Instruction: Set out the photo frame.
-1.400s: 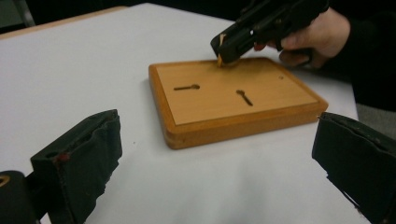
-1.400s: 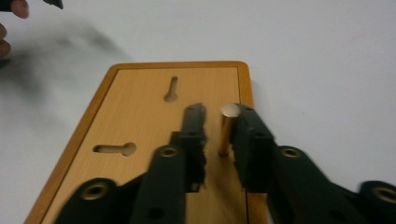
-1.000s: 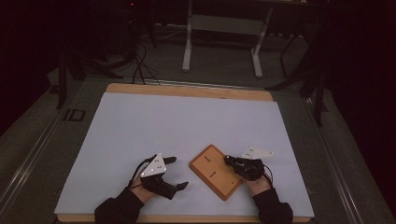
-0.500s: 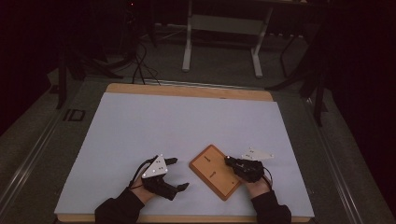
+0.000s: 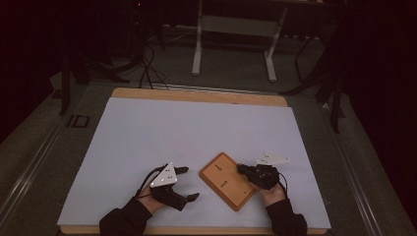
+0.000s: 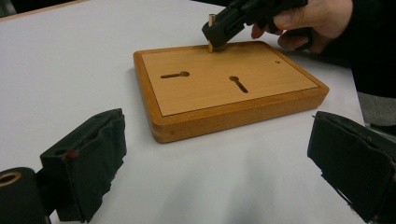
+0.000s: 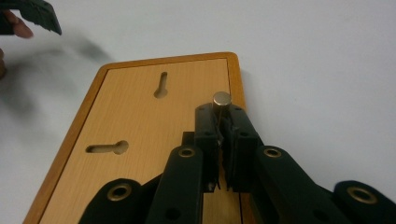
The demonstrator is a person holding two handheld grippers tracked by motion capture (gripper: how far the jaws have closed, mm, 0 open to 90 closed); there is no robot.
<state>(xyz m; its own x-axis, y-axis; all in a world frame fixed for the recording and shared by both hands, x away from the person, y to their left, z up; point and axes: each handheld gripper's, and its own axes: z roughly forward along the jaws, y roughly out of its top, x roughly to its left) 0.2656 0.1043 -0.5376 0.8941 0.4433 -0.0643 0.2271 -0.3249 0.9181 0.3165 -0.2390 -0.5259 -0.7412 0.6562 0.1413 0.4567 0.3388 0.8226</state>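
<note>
The wooden board (image 5: 227, 180) lay flat on the white table cover (image 5: 196, 132), in the lower centre of the high view, turned at an angle to the table's edges. Its raised rim framed a paler inset panel, and two keyhole slots (image 6: 175, 74) were cut into that panel, plain in the left gripper view at upper centre. The right gripper (image 5: 244, 169), just right of the board in the high view, was closed on a small metal peg (image 7: 222, 99), which stood upright near the board's far edge in the right gripper view; the peg's lower end met the panel at the top of the left gripper view. The left gripper (image 5: 186, 183), at the lower left of the board in the high view, was spread wide and empty, its two black pads (image 6: 91, 158) low in its own view, well apart and facing the board's near corner.
</note>
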